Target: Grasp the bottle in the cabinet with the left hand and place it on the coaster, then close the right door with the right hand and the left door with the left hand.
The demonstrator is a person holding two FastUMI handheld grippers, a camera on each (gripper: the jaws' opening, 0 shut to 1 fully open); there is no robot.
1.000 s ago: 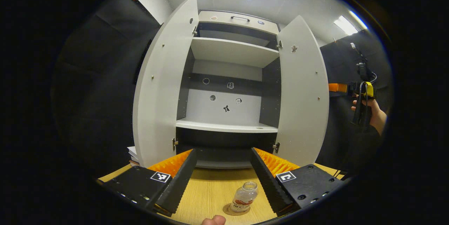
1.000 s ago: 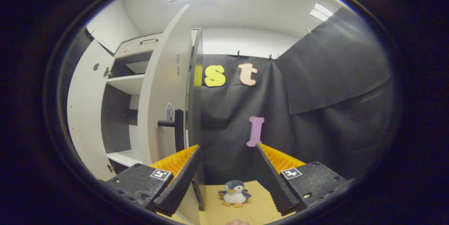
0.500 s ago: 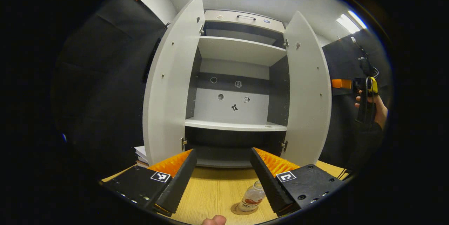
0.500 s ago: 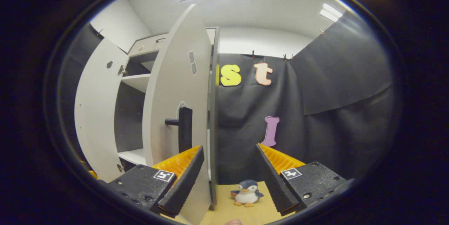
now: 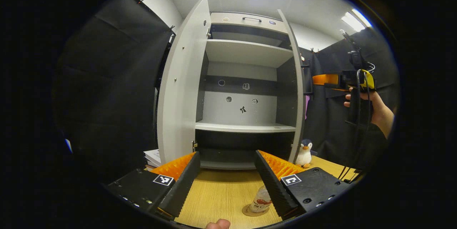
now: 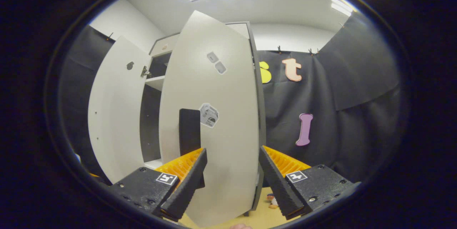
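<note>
Clear glass bottle (image 5: 261, 201) set on round cork coaster (image 5: 250, 212) at 6 o'clock; both grey cabinet doors unshut, left gripper (image 5: 225, 182) and right gripper (image 6: 231, 181) spread empty.

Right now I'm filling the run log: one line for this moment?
bottle: on coaster | right door: open | left door: open | left gripper: open | right gripper: open, facing right door

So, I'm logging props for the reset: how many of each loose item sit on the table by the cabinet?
bottle: 1
coaster: 1
toy penguin: 1
stack of books: 1
Total: 4
</note>
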